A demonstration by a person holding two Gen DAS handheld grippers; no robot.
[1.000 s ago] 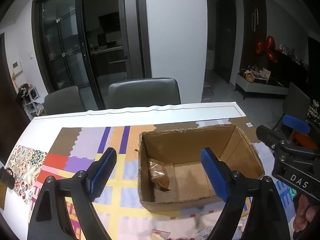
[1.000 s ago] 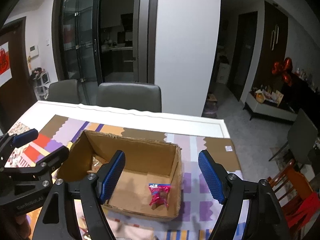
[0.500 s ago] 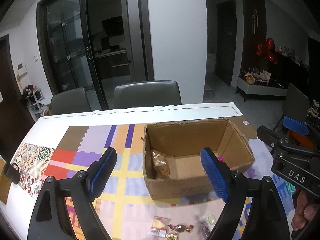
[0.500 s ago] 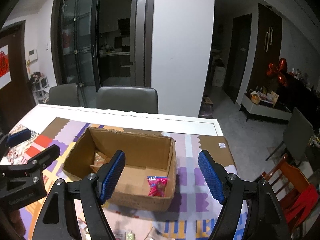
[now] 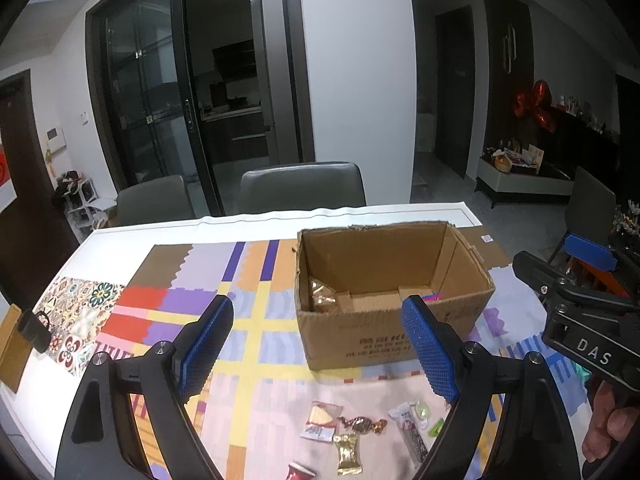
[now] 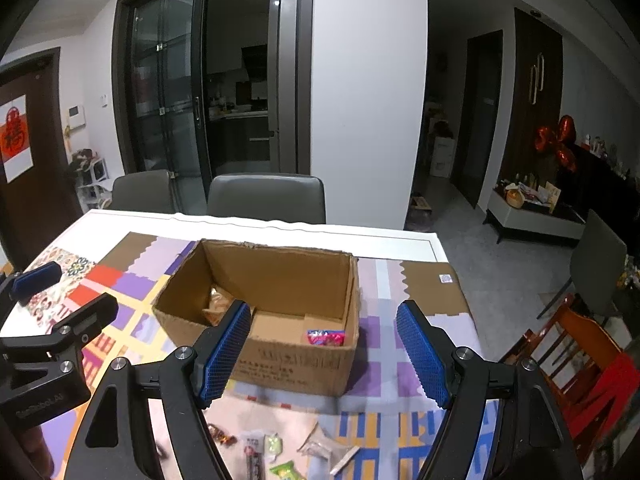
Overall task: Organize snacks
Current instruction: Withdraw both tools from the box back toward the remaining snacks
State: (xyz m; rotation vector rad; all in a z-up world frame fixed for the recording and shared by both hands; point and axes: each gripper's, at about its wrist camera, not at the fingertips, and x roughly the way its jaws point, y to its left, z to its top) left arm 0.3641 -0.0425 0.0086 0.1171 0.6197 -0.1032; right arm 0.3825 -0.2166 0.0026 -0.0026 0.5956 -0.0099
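An open cardboard box (image 5: 394, 312) (image 6: 296, 360) stands on the patterned tablecloth. Inside it lie a brown snack bag (image 5: 322, 300) (image 6: 218, 306) on the left and a pink packet (image 6: 326, 337) on the right. Several small wrapped snacks lie loose on the cloth in front of the box, among them a gold candy (image 5: 347, 452), a dark stick pack (image 5: 412, 432) (image 6: 254, 458) and a green packet (image 6: 286, 472). My left gripper (image 5: 320, 348) is open and empty, above the cloth before the box. My right gripper (image 6: 322, 354) is also open and empty, held in front of the box.
The white table (image 5: 168, 228) carries a colourful cloth (image 5: 256, 336). Two grey chairs (image 5: 302, 186) (image 5: 154, 200) stand at its far side. An orange-red chair (image 6: 580, 344) is off the table's right edge. A small dark object (image 5: 36, 330) sits near the left edge.
Both grippers have drawn back from the box toward the near side, so the box looks smaller and the loose snacks in front of it have come into view. Both pairs of jaws stayed equally wide.
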